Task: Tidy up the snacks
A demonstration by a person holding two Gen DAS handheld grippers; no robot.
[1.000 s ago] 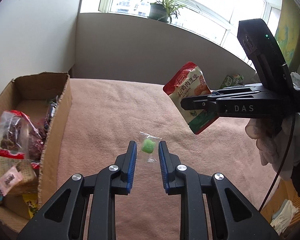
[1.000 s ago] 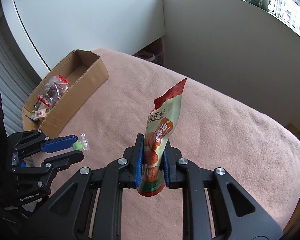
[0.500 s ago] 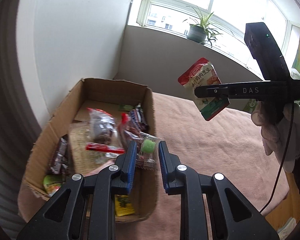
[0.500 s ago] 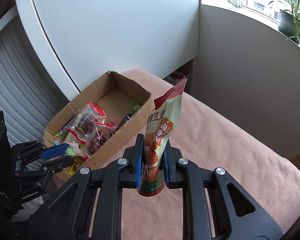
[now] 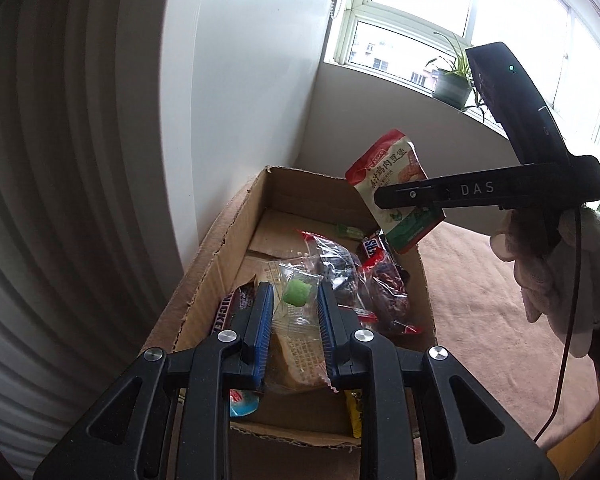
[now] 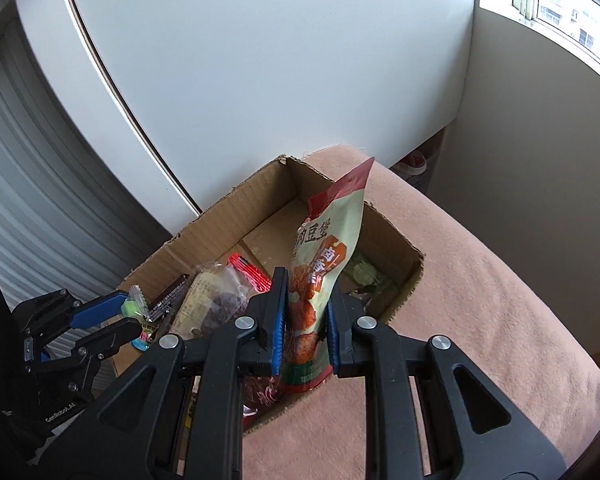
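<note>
- The left gripper [image 5: 293, 307] is clamped on a small clear wrapper with a green candy [image 5: 297, 293] inside, and it hangs over the open cardboard box [image 5: 212, 264].
- The right gripper [image 6: 305, 312] is pinched tight on a red, white and green snack pouch [image 6: 328, 248], which stands upright between its blue pads above the box's far right corner.
- A gloved hand [image 5: 556, 264] carries the right gripper, seen from the left wrist camera.
- The box sits at the edge of a pink blanket [image 6: 500, 320], pushed close to a white wall [image 6: 260, 80].
- Inside the box lie several packets: a clear bag of dark red pieces [image 5: 384, 288], a chocolate bar in a dark wrapper [image 5: 230, 312], and a flat beige packet [image 5: 300, 360].
- A potted plant [image 5: 454, 80] stands on the windowsill.
</note>
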